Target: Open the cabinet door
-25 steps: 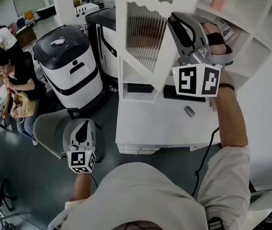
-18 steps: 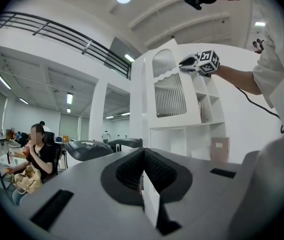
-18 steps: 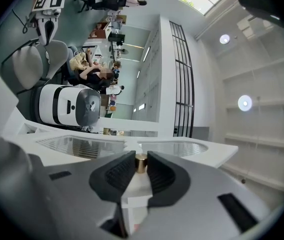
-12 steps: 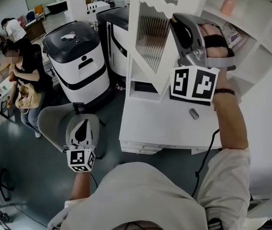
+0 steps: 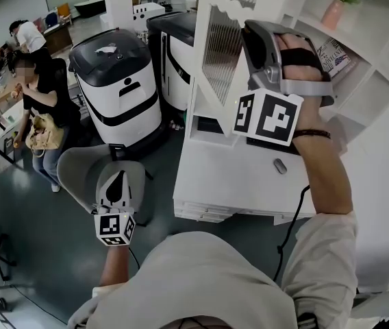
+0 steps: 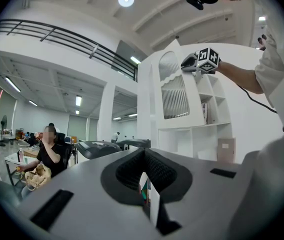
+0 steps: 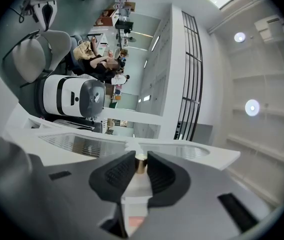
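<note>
Jaws of the right gripper (image 7: 140, 159) pinch the small brass knob (image 7: 141, 167) between them. The cabinet door (image 5: 216, 53) it belongs to has swung further out from the shelves over the last second, so the opening looks well under way. The left gripper (image 6: 145, 159), jaws together on nothing, hangs well apart from the door.

cabinet door (image 5: 216, 60): I see white, with stripy glass
knob (image 7: 140, 164): shiny gold
pot (image 5: 332, 14): pink
worktop (image 5: 229, 178): white

The matt white cabinet door (image 5: 218, 53) has ribbed glass and a shiny brassy metal knob (image 7: 141, 164).
</note>
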Action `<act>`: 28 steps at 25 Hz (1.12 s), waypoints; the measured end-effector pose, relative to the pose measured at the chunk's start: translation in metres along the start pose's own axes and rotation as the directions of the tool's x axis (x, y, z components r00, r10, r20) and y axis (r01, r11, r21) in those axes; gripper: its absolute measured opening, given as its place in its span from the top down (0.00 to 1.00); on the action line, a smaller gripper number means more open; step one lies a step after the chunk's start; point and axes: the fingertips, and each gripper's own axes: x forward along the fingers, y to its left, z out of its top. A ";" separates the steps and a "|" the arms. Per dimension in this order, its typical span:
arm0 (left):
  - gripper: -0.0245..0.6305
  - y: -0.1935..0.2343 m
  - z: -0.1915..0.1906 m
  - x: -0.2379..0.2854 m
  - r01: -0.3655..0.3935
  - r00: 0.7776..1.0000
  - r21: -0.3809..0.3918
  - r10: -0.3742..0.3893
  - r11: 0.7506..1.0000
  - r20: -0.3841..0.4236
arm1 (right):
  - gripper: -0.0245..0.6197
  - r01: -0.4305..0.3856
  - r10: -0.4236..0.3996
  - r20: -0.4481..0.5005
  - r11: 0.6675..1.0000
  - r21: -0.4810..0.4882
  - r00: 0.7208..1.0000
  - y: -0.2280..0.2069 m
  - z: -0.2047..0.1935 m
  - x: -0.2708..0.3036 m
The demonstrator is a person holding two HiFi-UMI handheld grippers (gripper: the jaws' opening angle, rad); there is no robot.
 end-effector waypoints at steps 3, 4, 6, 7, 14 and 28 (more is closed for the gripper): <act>0.96 0.006 0.001 -0.005 -0.014 1.000 -0.002 0.014 1.000 0.001 | 0.85 -0.008 0.008 -0.016 1.000 -0.008 1.000 -0.001 0.007 0.000; 0.96 0.009 0.001 -0.007 -0.019 1.000 -0.002 0.019 1.000 0.002 | 0.85 -0.010 0.010 -0.021 1.000 -0.011 1.000 -0.001 0.010 0.001; 0.96 0.013 0.001 -0.010 -0.028 1.000 0.000 0.028 1.000 0.003 | 0.85 -0.013 0.012 -0.030 1.000 -0.019 0.999 -0.002 0.014 0.001; 0.96 0.014 0.001 -0.012 -0.032 0.999 0.001 0.032 0.999 0.004 | 0.85 -0.014 0.013 -0.035 1.000 -0.022 0.999 -0.002 0.015 0.001; 0.96 0.025 0.002 -0.022 -0.065 0.998 -0.002 0.065 0.998 0.004 | 0.85 -0.028 0.027 -0.052 0.999 -0.029 0.998 -0.003 0.024 0.002; 0.96 0.050 -0.004 -0.038 -0.109 0.994 -0.019 0.110 0.994 0.008 | 0.85 -0.054 0.048 -0.093 0.997 -0.060 0.994 -0.002 0.062 0.008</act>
